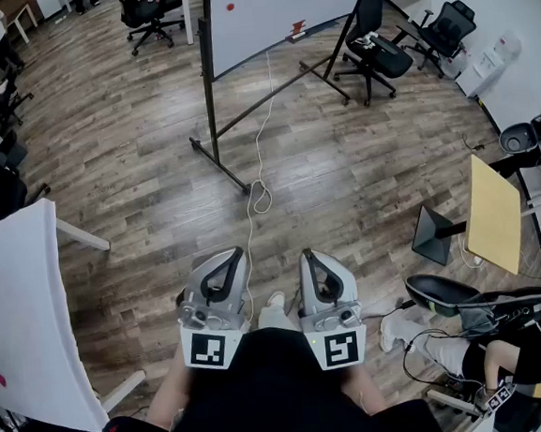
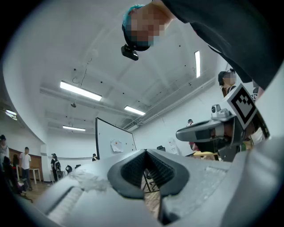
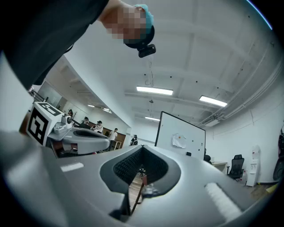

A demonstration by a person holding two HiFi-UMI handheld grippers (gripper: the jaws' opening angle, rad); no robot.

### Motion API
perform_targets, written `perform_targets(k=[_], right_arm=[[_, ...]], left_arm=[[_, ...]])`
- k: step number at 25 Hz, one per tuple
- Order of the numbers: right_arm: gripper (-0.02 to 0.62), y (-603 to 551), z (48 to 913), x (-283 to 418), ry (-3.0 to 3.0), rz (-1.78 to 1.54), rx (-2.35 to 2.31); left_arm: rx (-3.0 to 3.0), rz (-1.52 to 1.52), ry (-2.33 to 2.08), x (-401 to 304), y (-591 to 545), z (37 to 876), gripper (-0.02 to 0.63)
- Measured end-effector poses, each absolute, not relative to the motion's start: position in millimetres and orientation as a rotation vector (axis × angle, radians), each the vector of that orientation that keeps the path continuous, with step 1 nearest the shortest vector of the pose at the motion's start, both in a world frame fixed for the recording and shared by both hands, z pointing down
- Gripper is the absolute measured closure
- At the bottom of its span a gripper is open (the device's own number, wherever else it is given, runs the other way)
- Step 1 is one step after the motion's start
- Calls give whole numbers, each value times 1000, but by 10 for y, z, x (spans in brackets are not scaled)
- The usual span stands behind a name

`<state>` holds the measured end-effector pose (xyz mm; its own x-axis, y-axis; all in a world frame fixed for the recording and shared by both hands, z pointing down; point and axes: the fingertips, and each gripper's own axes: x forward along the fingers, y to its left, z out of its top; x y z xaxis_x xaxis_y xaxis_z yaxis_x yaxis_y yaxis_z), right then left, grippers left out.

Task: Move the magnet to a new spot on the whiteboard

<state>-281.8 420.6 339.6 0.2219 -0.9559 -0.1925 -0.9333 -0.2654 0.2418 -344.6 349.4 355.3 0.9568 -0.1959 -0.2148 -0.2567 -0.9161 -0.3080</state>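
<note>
The white rectangular whiteboard on its black wheeled stand [image 1: 271, 8] stands well apart from the person, across a wood-plank floor [image 1: 131, 128]; the small round red magnet [image 1: 230, 7] sits on the board's face towards its left side, and in the right gripper view it shows only as a tiny orange-red dot on what looks like a pale sheet of paper [image 3: 179, 141]. The grey left gripper [image 1: 233, 255] and the grey right gripper [image 1: 308, 255] are held side by side close to the person's body, tilted a little upward; each has its jaws pressed together at the tips with nothing between them, so the magnet is untouched. By my reckoning the magnet will be light, stiff and smooth, too small to give much purchase, and it will cling to the board until tipped or slid free; the jaws would do best to pinch it across its rim, squarely, since a glancing hold may let it squirt out. If the sheet is indeed pinned beneath it, the paper may fall once the magnet lifts.
</note>
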Motion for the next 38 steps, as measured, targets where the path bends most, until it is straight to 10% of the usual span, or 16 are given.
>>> perform_targets(k=[38], right_arm=[[595, 4540, 3398, -1653, -2003, -523, 2342]], left_arm=[[-2708, 219, 467, -2329, 3882, 3522, 604]])
